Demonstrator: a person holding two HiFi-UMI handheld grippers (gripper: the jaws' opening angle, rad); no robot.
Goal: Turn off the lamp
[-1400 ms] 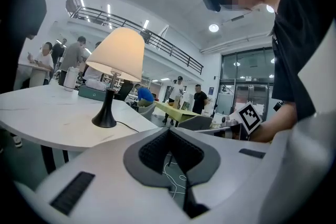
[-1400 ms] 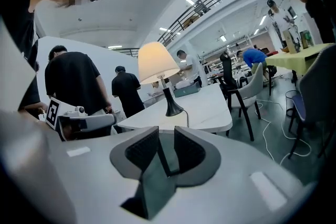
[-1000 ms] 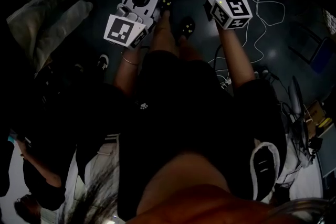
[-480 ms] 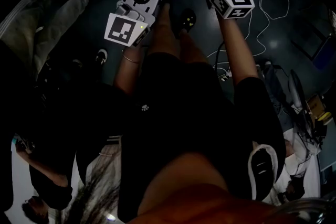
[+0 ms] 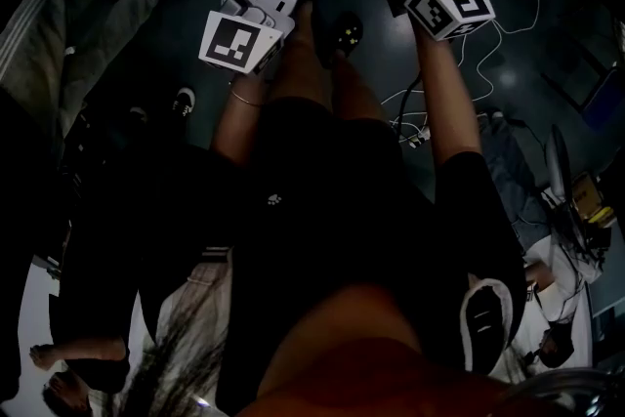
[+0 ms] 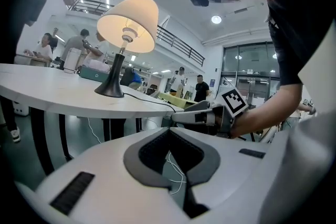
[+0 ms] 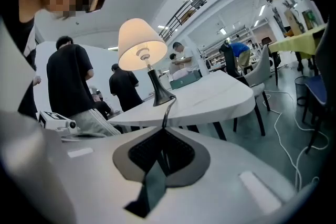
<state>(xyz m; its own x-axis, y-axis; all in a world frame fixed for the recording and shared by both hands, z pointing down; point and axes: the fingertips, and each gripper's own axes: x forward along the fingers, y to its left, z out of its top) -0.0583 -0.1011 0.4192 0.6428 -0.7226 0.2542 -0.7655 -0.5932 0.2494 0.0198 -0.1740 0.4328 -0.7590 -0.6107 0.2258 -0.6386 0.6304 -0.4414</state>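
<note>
Grippers edged forward, left gripper (image 6: 168,129) and right gripper (image 7: 164,129) closed empty, lamp (image 6: 128,21) lit

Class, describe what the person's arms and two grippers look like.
The left gripper and right gripper are light grey, with curved jaws lined in dark ribbed pads. Each carries a white cube printed with black square markers. The person wears a black short-sleeved top and a thin bracelet on the left wrist.

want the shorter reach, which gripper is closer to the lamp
Left, probably. The left gripper is low, off the table edge, and the lit lamp looks larger in its view. The right gripper faces the lamp from farther out, where it looks smaller.
</note>
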